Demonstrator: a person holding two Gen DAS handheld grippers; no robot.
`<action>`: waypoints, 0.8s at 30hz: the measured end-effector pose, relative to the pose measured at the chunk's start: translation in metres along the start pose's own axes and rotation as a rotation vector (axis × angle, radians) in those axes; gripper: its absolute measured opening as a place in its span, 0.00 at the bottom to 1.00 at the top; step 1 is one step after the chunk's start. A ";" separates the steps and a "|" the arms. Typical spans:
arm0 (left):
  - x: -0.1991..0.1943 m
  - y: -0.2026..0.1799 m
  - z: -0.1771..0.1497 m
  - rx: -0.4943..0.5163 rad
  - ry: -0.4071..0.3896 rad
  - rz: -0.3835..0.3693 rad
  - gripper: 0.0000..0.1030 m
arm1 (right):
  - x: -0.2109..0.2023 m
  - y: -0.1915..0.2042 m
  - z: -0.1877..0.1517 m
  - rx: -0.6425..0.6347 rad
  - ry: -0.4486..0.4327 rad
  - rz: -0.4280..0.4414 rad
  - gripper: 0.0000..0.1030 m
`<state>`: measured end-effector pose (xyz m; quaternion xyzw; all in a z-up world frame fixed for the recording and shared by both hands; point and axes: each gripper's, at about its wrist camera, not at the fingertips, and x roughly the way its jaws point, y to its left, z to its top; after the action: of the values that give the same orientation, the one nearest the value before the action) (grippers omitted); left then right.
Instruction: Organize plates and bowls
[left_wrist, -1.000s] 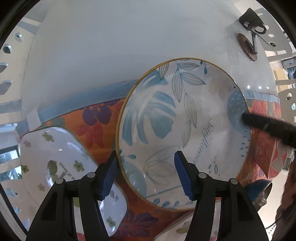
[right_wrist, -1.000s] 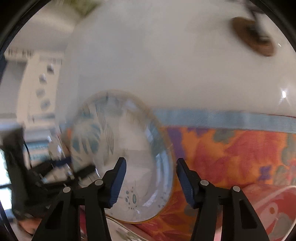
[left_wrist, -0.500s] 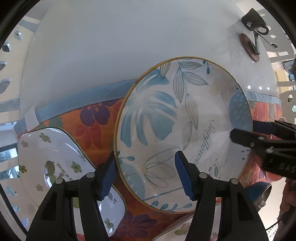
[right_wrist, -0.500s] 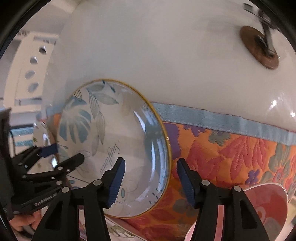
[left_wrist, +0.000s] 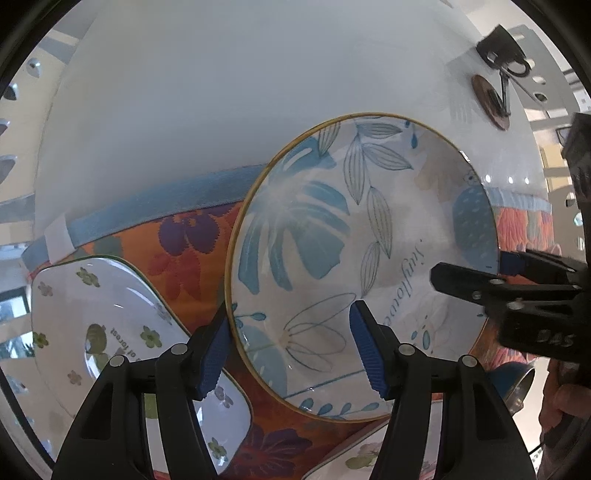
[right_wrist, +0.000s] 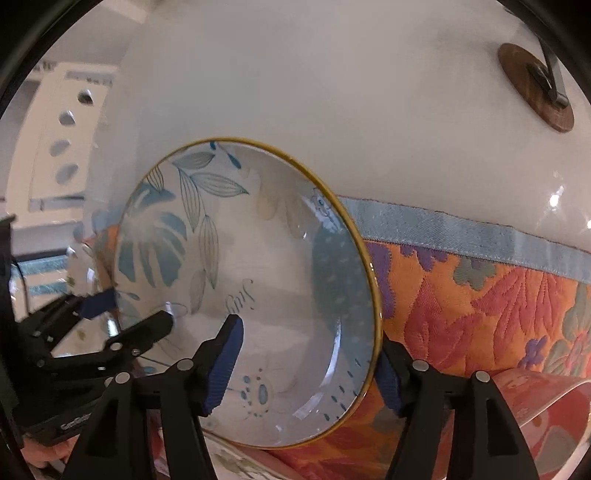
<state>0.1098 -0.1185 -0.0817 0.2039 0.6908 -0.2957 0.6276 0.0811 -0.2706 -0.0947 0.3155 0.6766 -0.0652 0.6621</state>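
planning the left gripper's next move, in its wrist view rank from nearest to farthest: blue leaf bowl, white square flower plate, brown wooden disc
1. Blue leaf-patterned bowl, rim between the left gripper jaws.
2. White square flower plate, lower left.
3. Brown wooden disc, far upper right.

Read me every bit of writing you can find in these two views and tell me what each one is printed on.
"of forest", seen upside down, on the white square dish with green flowers; it looks like the end of a longer phrase.
Cursive script starting "Say", the rest too loopy to read surely, on the round leaf-pattern bowl.
Embossed marking on the right gripper body, unreadable.
Embossed marking on the left gripper body, blurred.
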 end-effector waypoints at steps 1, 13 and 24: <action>-0.001 0.002 0.000 0.003 -0.007 0.004 0.57 | -0.006 -0.007 -0.002 0.011 -0.011 0.025 0.62; -0.039 0.000 -0.006 0.000 -0.075 -0.003 0.57 | -0.051 -0.022 -0.012 -0.003 -0.074 0.068 0.62; -0.066 0.006 -0.038 -0.017 -0.100 0.010 0.57 | -0.070 -0.005 -0.048 -0.003 -0.090 0.113 0.62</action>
<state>0.0943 -0.0829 -0.0164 0.1872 0.6598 -0.2965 0.6646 0.0323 -0.2746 -0.0250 0.3489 0.6274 -0.0410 0.6950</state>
